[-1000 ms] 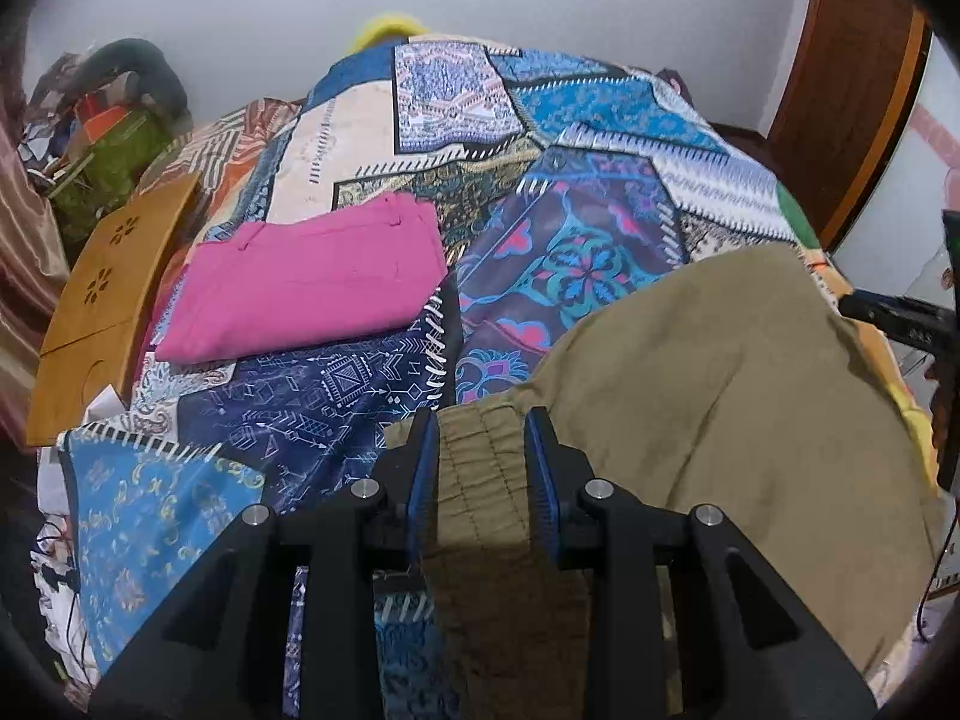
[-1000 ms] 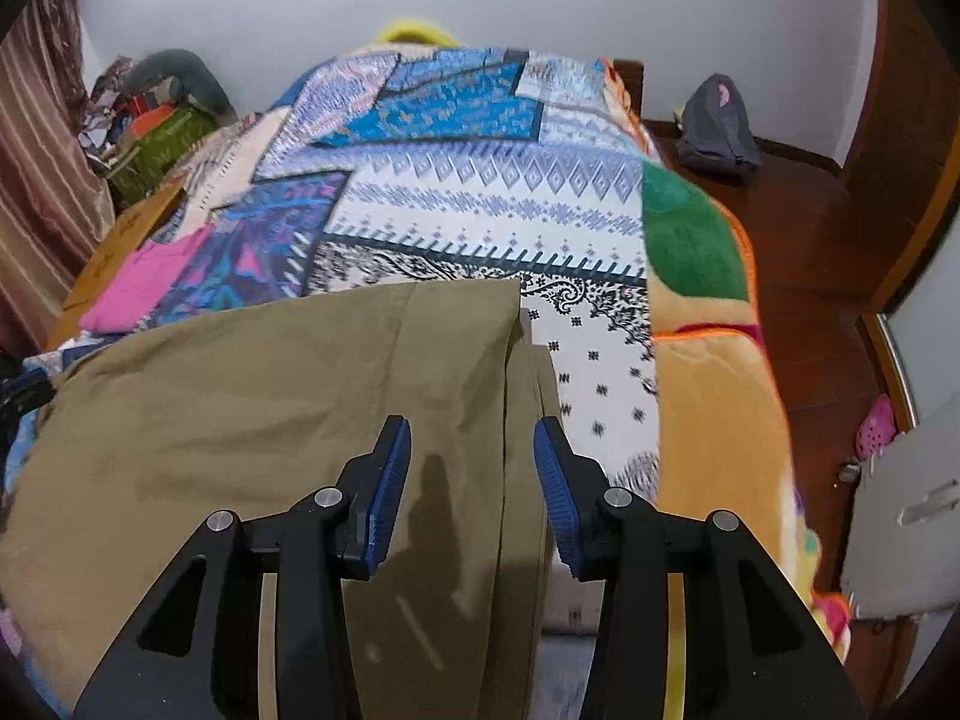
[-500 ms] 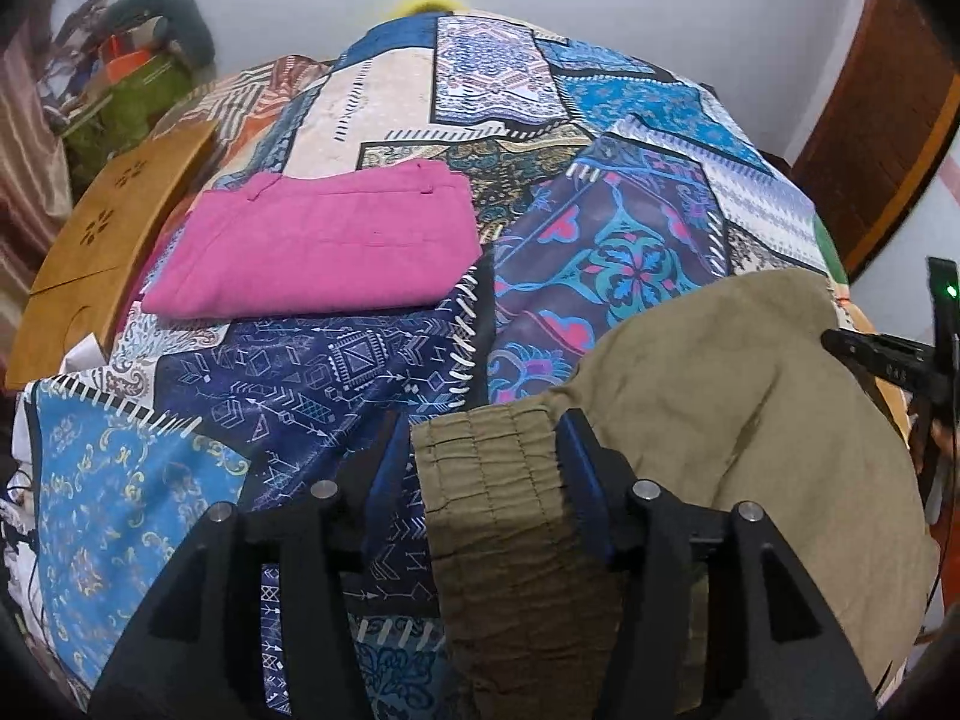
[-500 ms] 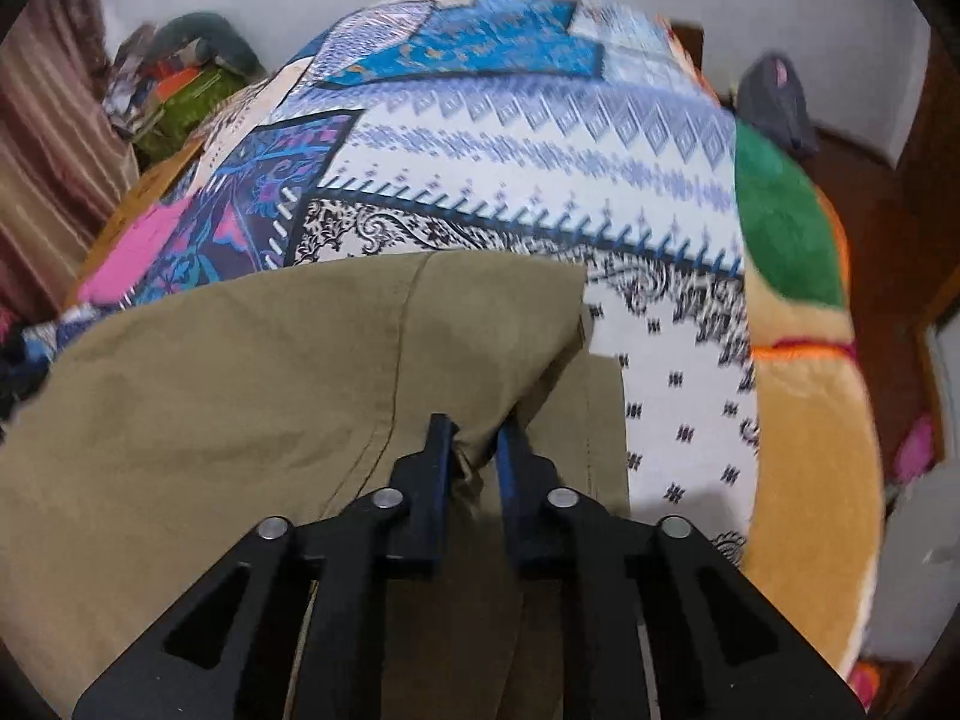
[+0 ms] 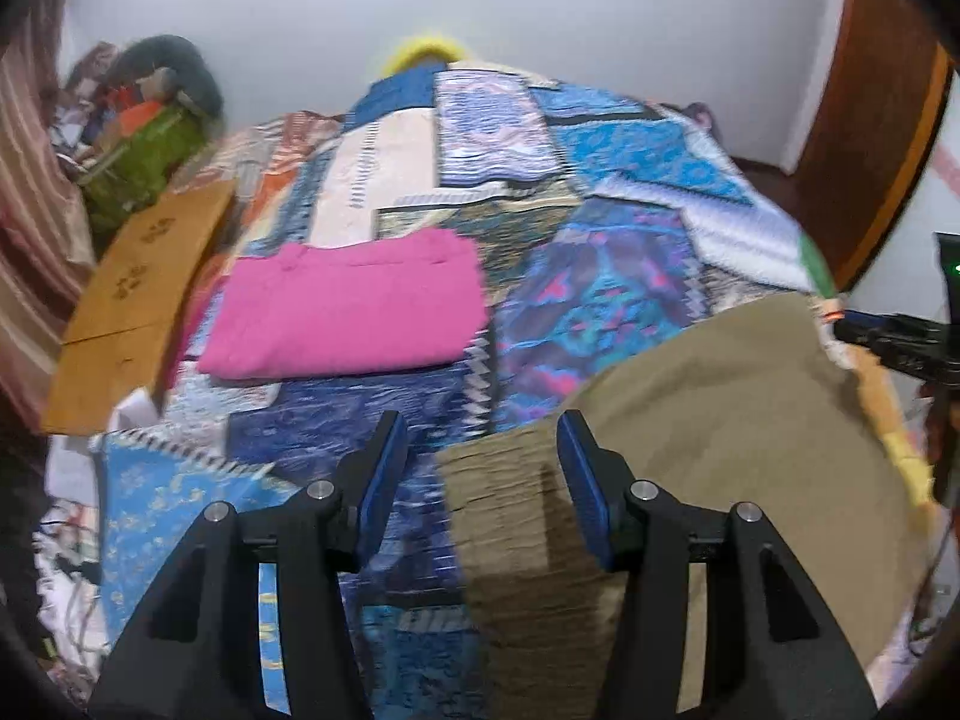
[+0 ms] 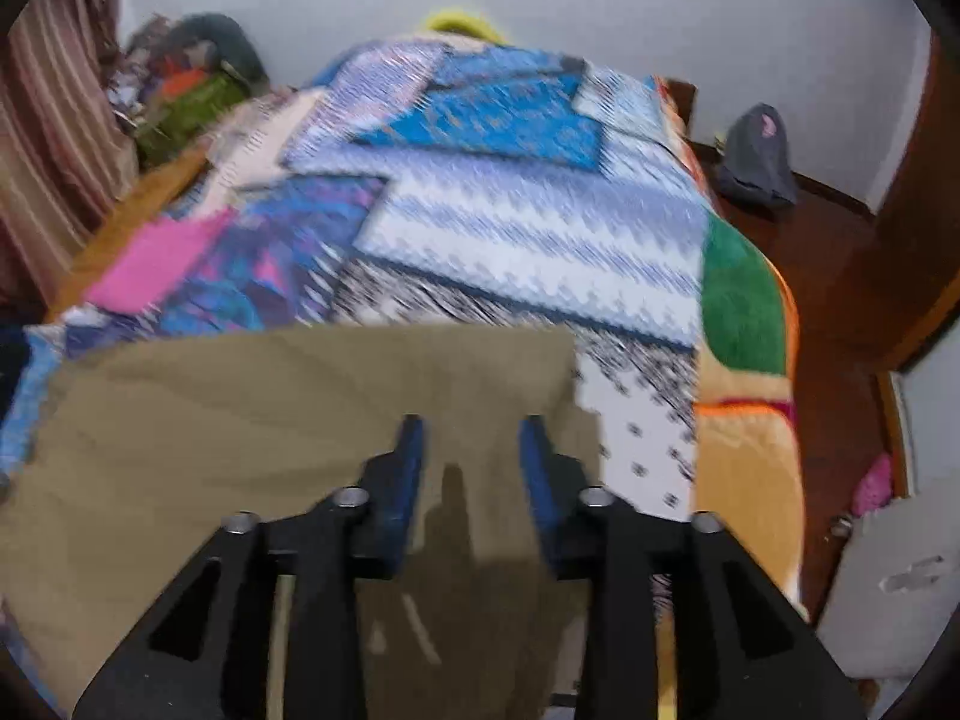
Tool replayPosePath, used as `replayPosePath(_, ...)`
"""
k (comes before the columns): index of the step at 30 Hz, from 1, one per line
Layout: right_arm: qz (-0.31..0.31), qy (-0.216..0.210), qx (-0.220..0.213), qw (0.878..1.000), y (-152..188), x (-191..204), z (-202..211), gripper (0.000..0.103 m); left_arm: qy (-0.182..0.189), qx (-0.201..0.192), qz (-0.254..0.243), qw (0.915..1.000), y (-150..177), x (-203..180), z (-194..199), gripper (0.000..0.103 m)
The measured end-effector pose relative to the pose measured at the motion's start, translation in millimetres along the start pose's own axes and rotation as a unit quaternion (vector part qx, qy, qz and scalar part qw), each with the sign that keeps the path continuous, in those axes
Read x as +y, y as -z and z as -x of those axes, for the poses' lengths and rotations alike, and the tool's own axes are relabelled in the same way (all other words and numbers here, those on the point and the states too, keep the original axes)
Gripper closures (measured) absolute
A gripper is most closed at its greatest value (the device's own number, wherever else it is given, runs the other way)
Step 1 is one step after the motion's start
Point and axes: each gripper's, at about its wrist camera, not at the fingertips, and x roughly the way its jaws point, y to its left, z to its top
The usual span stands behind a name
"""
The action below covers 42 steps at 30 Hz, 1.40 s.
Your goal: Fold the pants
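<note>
Olive-khaki pants point(image 5: 720, 420) lie folded across the near end of a patchwork bedspread point(image 5: 600, 192). In the left wrist view their ribbed waistband point(image 5: 510, 510) lies flat between the fingers of my left gripper point(image 5: 477, 474), which is wide open and holds nothing. In the right wrist view the pants point(image 6: 270, 408) spread leftward, and my right gripper point(image 6: 471, 462) is open above their right edge, holding nothing. The right gripper also shows at the left wrist view's right edge point(image 5: 900, 342).
Folded pink pants point(image 5: 354, 306) lie on the bed's far left. A wooden board point(image 5: 138, 294) leans along the bed's left side, with piled clothes point(image 5: 144, 138) behind. A grey bag point(image 6: 756, 156) sits on the wooden floor at right. A wooden door point(image 5: 870, 120) stands right.
My left gripper opened wider and let the waistband go, and it now lies flat. My right gripper, shut on the pants' edge half a second ago, has opened and released it. Both frames are motion-blurred.
</note>
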Motion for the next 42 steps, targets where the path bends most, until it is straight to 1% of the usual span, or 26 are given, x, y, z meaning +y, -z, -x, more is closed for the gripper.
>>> replayPosePath(3, 0.004, -0.040, 0.010, 0.999, -7.9, 20.5, -11.1, 0.062, 0.034, 0.012, -0.015, 0.9992, -5.8, -20.2, -8.9, 0.051)
replayPosePath(6, 0.026, -0.067, 0.031, 0.997, -6.8, 43.9, -29.6, 0.062, 0.043, 0.025, -0.042, 0.9978, -5.2, -42.2, -24.0, 0.051)
replayPosePath(7, 0.032, -0.068, 0.041, 0.996, -6.1, 50.2, -39.1, 0.062, 0.043, 0.031, -0.050, 0.9974, -4.3, -47.7, -29.5, 0.051)
replayPosePath(9, 0.040, -0.057, 0.065, 0.995, -9.0, 51.2, -62.4, 0.062, 0.041, 0.047, -0.058, 0.9964, -2.2, -54.5, -43.7, 0.051)
replayPosePath(12, 0.040, -0.039, 0.096, 0.994, -10.7, 40.0, -87.3, 0.062, 0.047, 0.066, -0.048, 0.9955, 1.1, -49.5, -57.1, 0.052)
replayPosePath(13, 0.035, -0.038, 0.095, 0.994, -12.8, 30.0, -90.5, 0.065, 0.056, 0.066, -0.042, 0.9953, 1.4, -45.9, -58.2, 0.052)
replayPosePath(14, 0.031, -0.031, 0.094, 0.995, -14.6, 24.0, -91.6, 0.065, 0.057, 0.065, -0.040, 0.9954, 1.4, -43.7, -57.5, 0.053)
replayPosePath(15, 0.017, -0.028, 0.094, 0.995, -16.9, 11.6, -91.7, 0.069, 0.052, 0.062, -0.040, 0.9959, 1.5, -41.6, -56.4, 0.053)
replayPosePath(16, 0.003, -0.032, 0.098, 0.995, -18.0, 3.0, -91.6, 0.078, 0.025, 0.055, -0.041, 0.9973, 1.6, -38.0, -54.3, 0.053)
replayPosePath(17, -0.015, -0.027, 0.103, 0.994, -18.3, -6.0, -90.6, 0.080, 0.010, 0.052, -0.042, 0.9977, 1.2, -35.3, -53.8, 0.053)
replayPosePath(18, -0.023, -0.006, 0.103, 0.994, -17.3, -11.1, -87.2, 0.080, 0.001, 0.052, -0.040, 0.9979, 0.4, -31.0, -53.8, 0.053)
replayPosePath(19, -0.016, 0.016, 0.098, 0.995, -15.2, -10.8, -81.6, 0.077, 0.001, 0.055, -0.032, 0.9980, 0.0, -25.2, -53.0, 0.053)
replayPosePath(20, -0.010, 0.026, 0.093, 0.995, -12.9, -8.4, -75.3, 0.077, 0.019, 0.057, -0.017, 0.9980, -0.2, -18.5, -49.2, 0.053)
replayPosePath(21, -0.009, 0.024, 0.089, 0.996, -10.1, -5.8, -69.2, 0.076, 0.023, 0.058, -0.010, 0.9980, -0.6, -15.3, -46.4, 0.053)
replayPosePath(23, -0.012, 0.001, 0.082, 0.997, -3.8, 6.6, -52.2, 0.073, 0.021, 0.046, -0.009, 0.9987, 0.0, -15.0, -33.7, 0.053)
replayPosePath(25, -0.001, -0.016, 0.067, 0.998, 0.2, 22.2, -36.0, 0.060, 0.026, 0.033, -0.018, 0.9989, 2.1, -21.8, -20.6, 0.053)
replayPosePath(26, 0.008, -0.027, 0.054, 0.998, 2.5, 35.3, -25.6, 0.056, 0.035, 0.028, -0.024, 0.9987, 4.2, -27.6, -13.3, 0.053)
replayPosePath(27, 0.012, -0.040, 0.045, 0.998, 4.6, 46.5, -18.1, 0.049, 0.045, 0.025, -0.030, 0.9982, 7.5, -34.4, -7.2, 0.053)
replayPosePath(28, 0.014, -0.054, 0.039, 0.998, 5.8, 56.3, -15.0, 0.045, 0.050, 0.024, -0.035, 0.9978, 9.4, -39.6, -4.7, 0.053)
replayPosePath(30, 0.014, -0.092, 0.039, 0.995, 13.0, 76.8, -8.3, 0.045, 0.062, 0.024, -0.051, 0.9965, 17.4, -53.6, 1.6, 0.053)
replayPosePath(32, 0.022, -0.107, 0.049, 0.993, 22.3, 91.8, -9.3, 0.045, 0.070, 0.031, -0.064, 0.9950, 29.5, -66.6, 3.5, 0.053)
replayPosePath(34, 0.037, -0.102, 0.063, 0.992, 38.7, 105.9, -12.9, 0.045, 0.075, 0.042, -0.069, 0.9939, 41.2, -72.4, 1.4, 0.053)
replayPosePath(35, 0.040, -0.098, 0.071, 0.992, 45.0, 108.4, -14.4, 0.045, 0.069, 0.044, -0.072, 0.9941, 46.1, -74.2, 0.5, 0.053)
replayPosePath(36, 0.042, -0.094, 0.074, 0.992, 52.6, 106.7, -13.0, 0.045, 0.052, 0.043, -0.079, 0.9946, 52.2, -74.5, 0.5, 0.053)
replayPosePath(38, 0.046, -0.085, 0.063, 0.993, 64.1, 105.5, -3.0, 0.045, 0.032, 0.038, -0.084, 0.9953, 62.1, -71.6, 4.8, 0.053)
replayPosePath(42, 0.040, -0.070, 0.056, 0.995, 87.8, 94.6, 23.9, 0.044, 0.028, 0.033, -0.068, 0.9967, 76.2, -49.7, 21.0, 0.052)
